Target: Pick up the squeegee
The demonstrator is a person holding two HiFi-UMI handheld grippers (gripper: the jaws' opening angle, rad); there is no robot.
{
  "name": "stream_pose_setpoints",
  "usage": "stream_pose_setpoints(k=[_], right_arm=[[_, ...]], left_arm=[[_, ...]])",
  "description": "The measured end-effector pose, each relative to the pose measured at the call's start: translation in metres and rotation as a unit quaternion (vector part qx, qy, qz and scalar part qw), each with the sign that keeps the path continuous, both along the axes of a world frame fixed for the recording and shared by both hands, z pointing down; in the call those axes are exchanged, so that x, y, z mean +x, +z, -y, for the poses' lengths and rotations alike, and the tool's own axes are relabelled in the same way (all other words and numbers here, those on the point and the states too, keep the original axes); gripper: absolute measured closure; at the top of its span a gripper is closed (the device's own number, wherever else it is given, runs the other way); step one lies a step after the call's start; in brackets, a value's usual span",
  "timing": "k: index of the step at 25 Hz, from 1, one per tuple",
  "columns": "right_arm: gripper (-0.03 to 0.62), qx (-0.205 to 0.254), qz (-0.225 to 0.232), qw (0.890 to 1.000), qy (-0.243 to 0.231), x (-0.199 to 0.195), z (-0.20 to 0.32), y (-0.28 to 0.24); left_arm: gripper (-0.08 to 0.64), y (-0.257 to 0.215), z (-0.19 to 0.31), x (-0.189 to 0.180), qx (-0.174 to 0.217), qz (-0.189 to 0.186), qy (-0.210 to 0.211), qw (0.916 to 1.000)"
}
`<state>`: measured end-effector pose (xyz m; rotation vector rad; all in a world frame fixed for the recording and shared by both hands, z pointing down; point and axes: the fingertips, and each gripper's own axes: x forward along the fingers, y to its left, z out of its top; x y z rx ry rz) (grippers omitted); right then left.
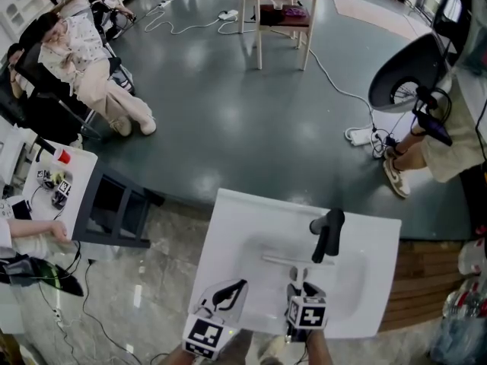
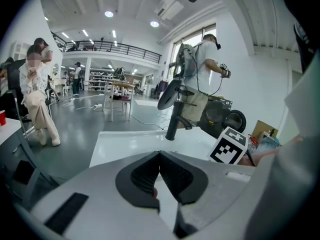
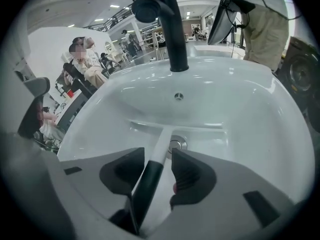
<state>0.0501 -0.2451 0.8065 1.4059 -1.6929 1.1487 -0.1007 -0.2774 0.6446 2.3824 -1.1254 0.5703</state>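
The squeegee (image 3: 159,146) lies in the white sink (image 3: 240,99), its pale blade across the basin and its white handle with a black grip running toward me. In the head view the squeegee (image 1: 298,262) is a thin pale bar in the sink (image 1: 228,234). My right gripper (image 3: 158,156) points steeply down with its jaws astride the handle, a gap showing on the right side, so it is open. In the head view the right gripper (image 1: 304,286) sits just below the blade. My left gripper (image 1: 242,284) hovers over the sink's left front, pads (image 2: 150,171) meeting at the tips, nothing between them.
A black faucet (image 1: 327,234) rises at the basin's back, and a drain (image 3: 177,145) lies beside the handle. A dark chair (image 1: 114,204) stands left of the sink. Seated people (image 1: 84,59) are at far left, a person (image 1: 426,150) at right, and cables cross the floor.
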Motion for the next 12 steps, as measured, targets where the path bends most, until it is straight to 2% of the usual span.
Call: stream_pose_setpoints(k=[3,6,12], right_arm=[[0.462,-0.005,-0.002,1.0,0.008,0.001,-0.001,0.003],[0.472,-0.008,-0.003,1.0,0.022,0.003,-0.001,0.004],[0.5,-0.018,-0.009,0.999,0.05,0.011,-0.006,0.003]], left_arm=[[0.558,0.002,0.0,0.001,0.001,0.001,0.0,1.0],[0.558,0.003,-0.003,0.002,-0.012,-0.001,-0.003,0.9999],[0.558,-0.002,-0.002,0.002,0.01,0.002,0.002,0.9999]])
